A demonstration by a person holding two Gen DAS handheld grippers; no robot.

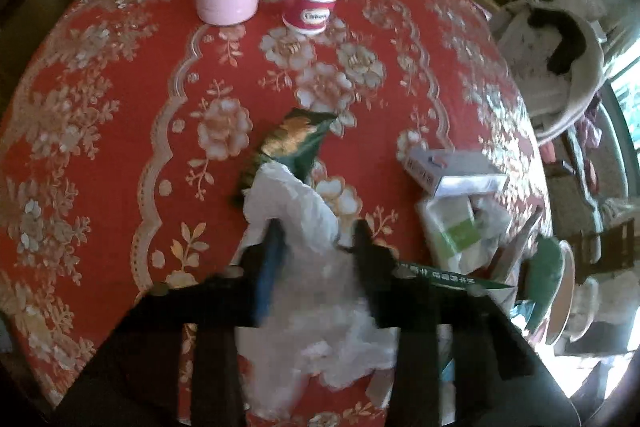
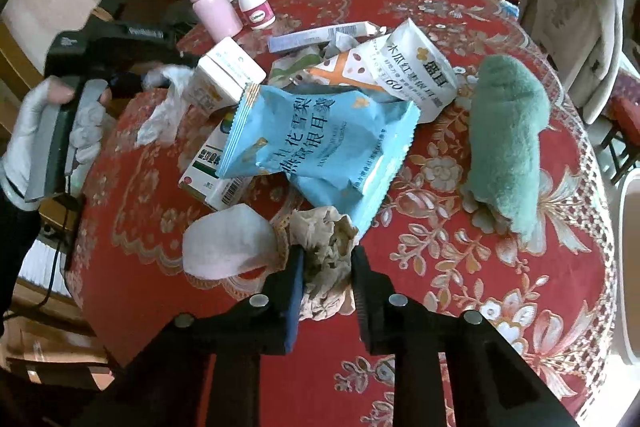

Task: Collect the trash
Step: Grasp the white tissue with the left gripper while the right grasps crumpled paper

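Plainly both grippers were clamped on soft, light trash beside the blue packet (image 2: 320, 143): the right gripper (image 2: 324, 259) on a crumpled paper wad (image 2: 324, 247), the left gripper (image 1: 316, 231) on a flimsy white plastic bag (image 1: 308, 227), each best pinched mid-bunch.

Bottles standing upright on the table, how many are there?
2: the pink bottle and the white bottle with a red label beside it, at the table's far edge. More may hide behind clutter.
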